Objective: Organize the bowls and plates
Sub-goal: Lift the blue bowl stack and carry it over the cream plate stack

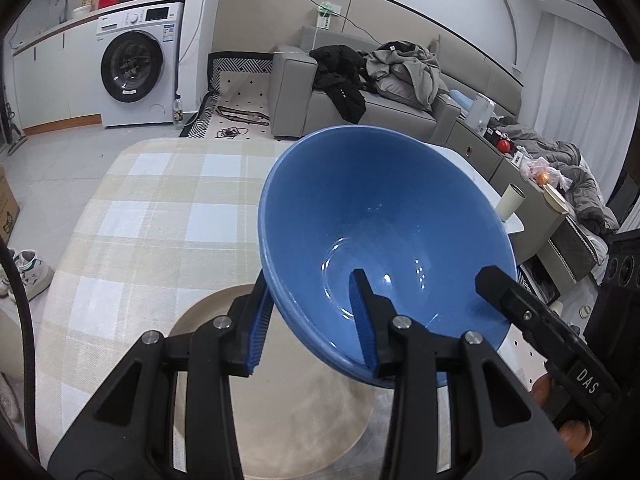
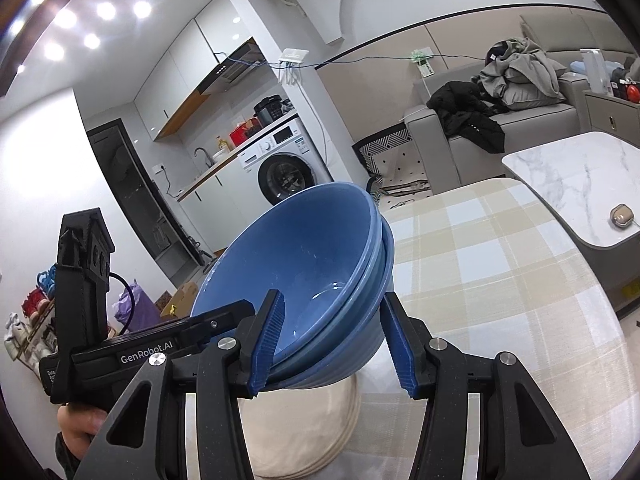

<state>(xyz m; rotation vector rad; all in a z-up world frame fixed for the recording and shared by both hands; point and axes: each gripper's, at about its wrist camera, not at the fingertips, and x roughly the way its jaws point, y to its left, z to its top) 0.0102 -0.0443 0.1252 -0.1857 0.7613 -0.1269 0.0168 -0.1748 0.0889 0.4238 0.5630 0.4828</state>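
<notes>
Two stacked blue bowls (image 2: 320, 264) are being gripped at the rim by both tools, left tool (image 1: 316, 324) and right tool (image 2: 332, 344), frame centre, above cream plates (image 2: 304, 432).

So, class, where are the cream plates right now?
The cream plates sit stacked on the checked tablecloth, low in both wrist views, directly beneath the blue bowls held between the grippers' fingers.
</notes>
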